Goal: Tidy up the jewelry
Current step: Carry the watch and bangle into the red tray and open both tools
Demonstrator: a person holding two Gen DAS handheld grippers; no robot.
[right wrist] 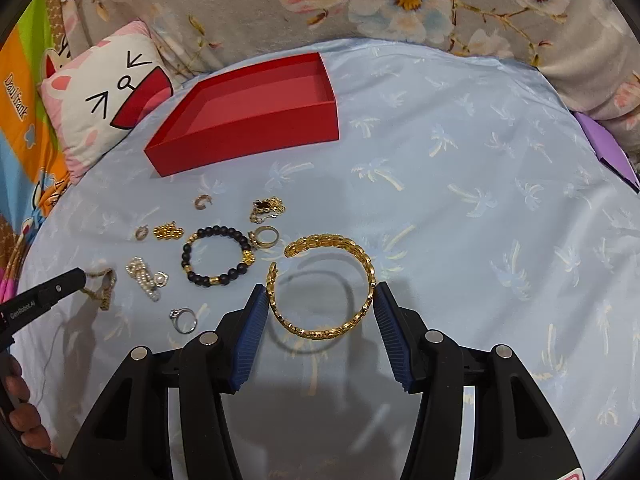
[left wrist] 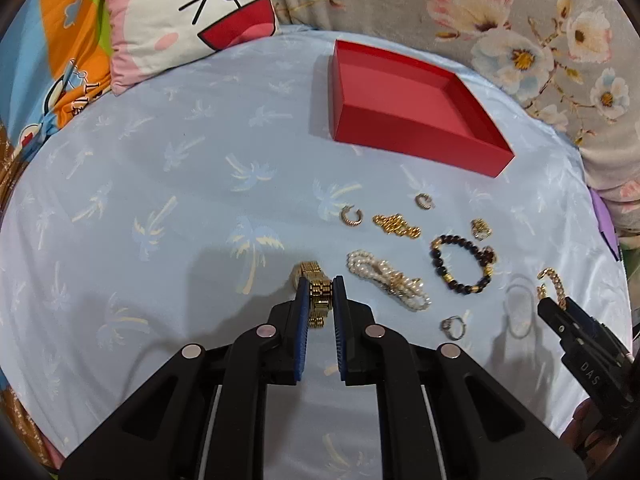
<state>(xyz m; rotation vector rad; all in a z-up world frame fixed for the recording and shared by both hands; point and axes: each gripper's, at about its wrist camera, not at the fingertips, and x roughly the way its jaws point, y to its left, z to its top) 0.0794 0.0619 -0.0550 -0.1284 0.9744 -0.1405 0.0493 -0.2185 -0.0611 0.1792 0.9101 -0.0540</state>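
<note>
My left gripper (left wrist: pixel 321 282) is shut on a gold watch (left wrist: pixel 316 296) and holds it just above the blue sheet; it also shows in the right wrist view (right wrist: pixel 102 286). My right gripper (right wrist: pixel 322 294) is shut on a gold open bangle (right wrist: pixel 322 286), held above the sheet with its shadow below. An empty red box (left wrist: pixel 416 108) stands at the back, also in the right wrist view (right wrist: pixel 248 112). On the sheet lie a black bead bracelet (right wrist: pixel 216 256), a pearl bracelet (left wrist: pixel 388 280), a silver ring (right wrist: pixel 184 320), a gold ring (right wrist: pixel 266 236), gold chains (left wrist: pixel 396 226) and small earrings (left wrist: pixel 351 216).
The sheet (left wrist: pixel 160 200) has a palm pattern. A cartoon cat pillow (left wrist: pixel 192 12) lies at the back left, a floral blanket (left wrist: pixel 520 20) along the back and right. A purple item (right wrist: pixel 608 144) sits at the right edge.
</note>
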